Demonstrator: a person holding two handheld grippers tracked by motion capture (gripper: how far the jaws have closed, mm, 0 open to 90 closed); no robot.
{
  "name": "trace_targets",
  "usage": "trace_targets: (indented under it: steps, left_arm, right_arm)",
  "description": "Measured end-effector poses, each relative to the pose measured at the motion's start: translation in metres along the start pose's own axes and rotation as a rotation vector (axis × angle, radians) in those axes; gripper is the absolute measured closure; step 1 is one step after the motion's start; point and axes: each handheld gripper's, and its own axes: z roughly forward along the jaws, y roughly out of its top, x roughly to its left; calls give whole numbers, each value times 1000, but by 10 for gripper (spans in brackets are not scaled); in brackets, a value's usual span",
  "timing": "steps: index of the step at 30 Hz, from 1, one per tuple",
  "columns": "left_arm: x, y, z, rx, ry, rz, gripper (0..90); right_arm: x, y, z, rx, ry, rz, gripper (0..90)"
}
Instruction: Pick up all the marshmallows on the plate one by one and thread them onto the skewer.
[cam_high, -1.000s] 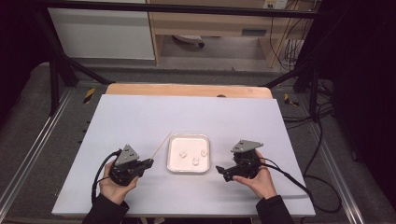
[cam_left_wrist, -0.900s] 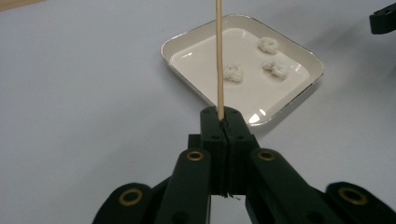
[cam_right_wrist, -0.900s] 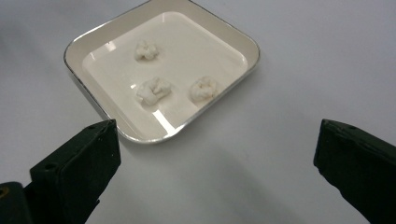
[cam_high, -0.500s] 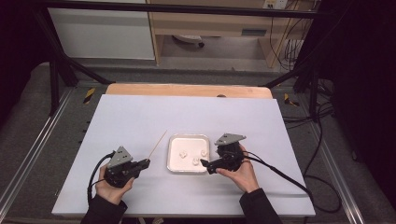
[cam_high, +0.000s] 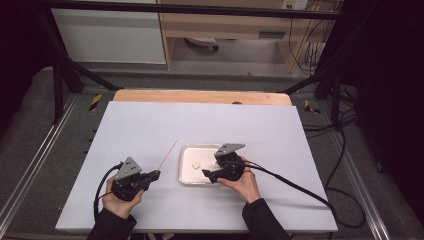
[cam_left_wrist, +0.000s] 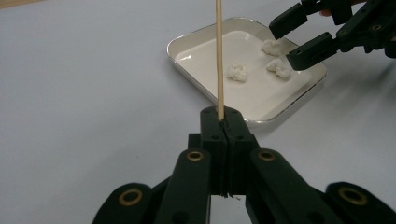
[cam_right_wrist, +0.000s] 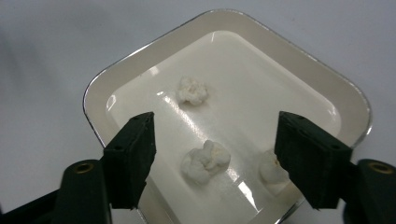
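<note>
— Since a second ago the right gripper (cam_high: 206, 173) has slid in from the tray's right side and now hangs over it, its jaws closing part-way as it came. The left gripper (cam_high: 156, 174) has barely shifted.

— And the table (cam_high: 150, 125)?

— White top, same as before. The tray (cam_high: 186, 172) sits near the middle of its near half, between the two hands.

— What is the left one holding?

— A skewer (cam_high: 168, 154). Its jaws are clenched tight on the lower end, and the stick slants up and away from them, ending just left of the tray.

— Is the right one gripping anything?

— No, released. In the right gripper view its pads stand apart with a popcorn piece (cam_right_wrist: 205, 161) between them, touching neither. A second piece (cam_right_wrist: 192, 90) lies further into the tray, and a third (cam_right_wrist: 272, 170) sits just beside the right-hand pad.

— All three inside the tray?

— Yes, on its white floor, loosely grouped.
</note>
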Motion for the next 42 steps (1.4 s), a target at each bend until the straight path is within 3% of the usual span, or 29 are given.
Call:
trace_targets:
  steps: [3, 9, 15, 23, 28, 42]
  left_arm:
    - [0, 0, 1, 2, -1, 3, 886]
    - [-2, 0, 1, 2, -4, 6, 886]
    - [-2, 0, 1, -5, -1, 6, 886]
    - [-4, 0, 2, -11, -2, 7, 886]
    - [-5, 0, 1, -30, -8, 1, 886]
    - [-29, 5, 7, -44, -67, 52, 886]
  right_arm:
    - [2, -4, 4, 20, 13, -11, 395]
    - [5, -9, 11, 41, -6, -34, 511]
    - [6, -12, 13, 56, -17, -55, 589]
    - [8, -13, 11, 45, -23, -49, 674]
    - [8, -6, -2, -14, -4, -40, 684]
    - [0, 16, -74, -243, 104, 32, 682]
